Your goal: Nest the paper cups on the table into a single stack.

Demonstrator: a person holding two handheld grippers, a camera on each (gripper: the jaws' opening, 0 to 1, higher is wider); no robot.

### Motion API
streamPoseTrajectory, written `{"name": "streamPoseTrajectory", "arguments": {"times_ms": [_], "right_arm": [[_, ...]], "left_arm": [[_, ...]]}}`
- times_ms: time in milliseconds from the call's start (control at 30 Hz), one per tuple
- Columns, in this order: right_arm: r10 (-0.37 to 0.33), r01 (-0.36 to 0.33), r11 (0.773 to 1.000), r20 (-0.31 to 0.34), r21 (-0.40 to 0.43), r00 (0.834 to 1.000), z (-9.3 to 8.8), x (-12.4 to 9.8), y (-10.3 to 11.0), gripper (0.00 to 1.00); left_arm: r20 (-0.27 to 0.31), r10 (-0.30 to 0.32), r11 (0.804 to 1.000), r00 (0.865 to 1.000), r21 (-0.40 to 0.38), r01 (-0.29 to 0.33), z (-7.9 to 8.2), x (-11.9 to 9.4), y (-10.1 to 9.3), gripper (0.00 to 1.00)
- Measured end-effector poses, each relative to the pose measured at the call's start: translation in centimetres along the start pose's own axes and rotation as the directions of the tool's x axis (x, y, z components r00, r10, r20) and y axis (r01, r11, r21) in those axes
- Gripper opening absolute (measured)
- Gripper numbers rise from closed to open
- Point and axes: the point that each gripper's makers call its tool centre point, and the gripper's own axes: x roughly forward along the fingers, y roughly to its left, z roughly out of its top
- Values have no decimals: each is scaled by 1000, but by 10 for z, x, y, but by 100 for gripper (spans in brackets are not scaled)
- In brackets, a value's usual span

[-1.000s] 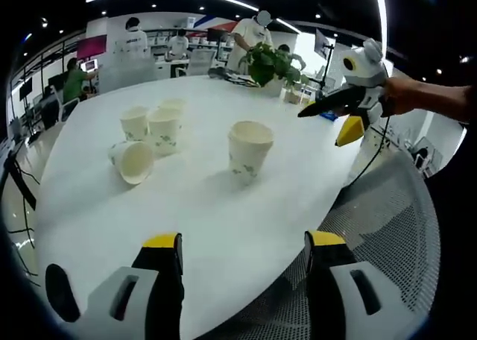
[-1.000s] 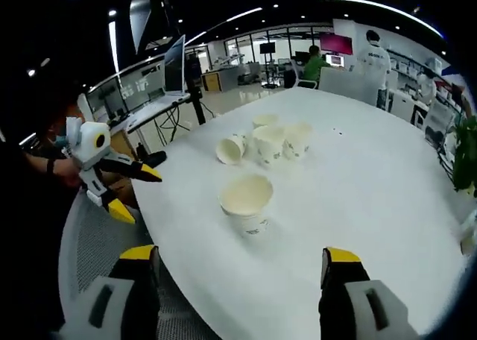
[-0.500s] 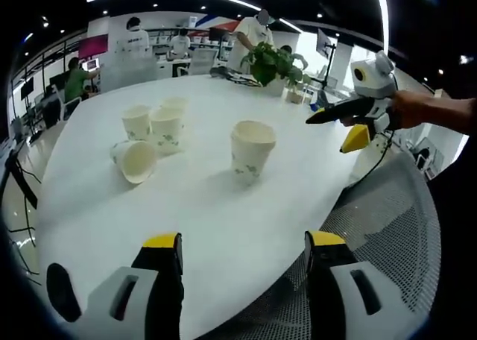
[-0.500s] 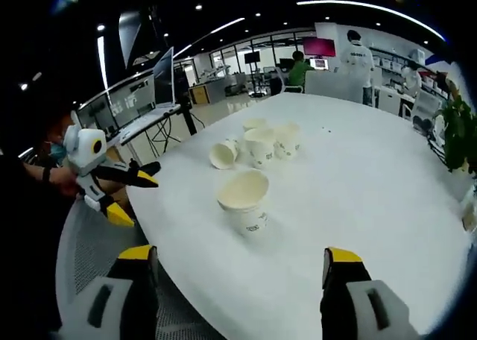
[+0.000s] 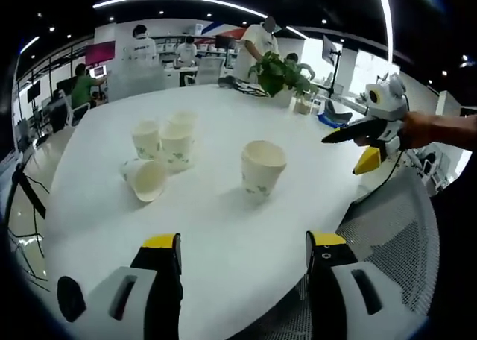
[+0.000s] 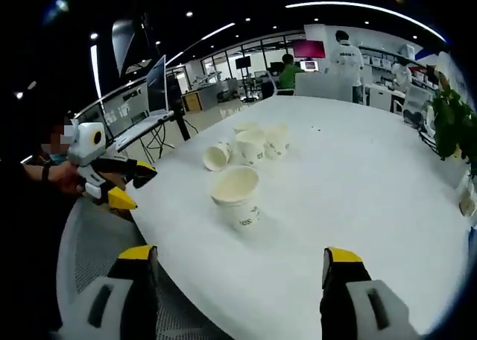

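Cups are sitting on the white worktop (image 5: 223, 235): one upright cup (image 5: 262, 168) at centre, a clustered group (image 5: 168, 139) at ten o'clock, partly overlapping. Left tool (image 5: 242, 247) and right tool (image 6: 238, 262) are both gaping wide, empty.

A large white tabletop (image 5: 223, 235) with a rounded edge lies in an open office. At its far side stands a green potted plant (image 5: 277, 70), and a person in a white shirt (image 5: 257, 43) is just behind it. A grey mesh chair (image 5: 387, 243) is beside the near edge of the tabletop. In the right gripper view, a monitor on a stand (image 6: 158, 86) is at the left, and a person in a green shirt (image 6: 287, 73) sits in the far background.
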Motion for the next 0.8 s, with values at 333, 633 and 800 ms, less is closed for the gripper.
{"name": "streamPoseTrajectory", "arguments": {"times_ms": [333,633,800], "right_arm": [[-14,14,1000,30,20,999,1,-3,-4,93],[-17,15,999,44,33,999,4,-2,-1,93],[-20,19,999,46,37,999,5,-3,-1,93]], "left_arm": [[50,41,999,998,4,-42,23,9,24,67],[80,175,985,981,-22,-173,41,19,72,67],[71,234,971,970,-64,-230,42,28,102,67]]}}
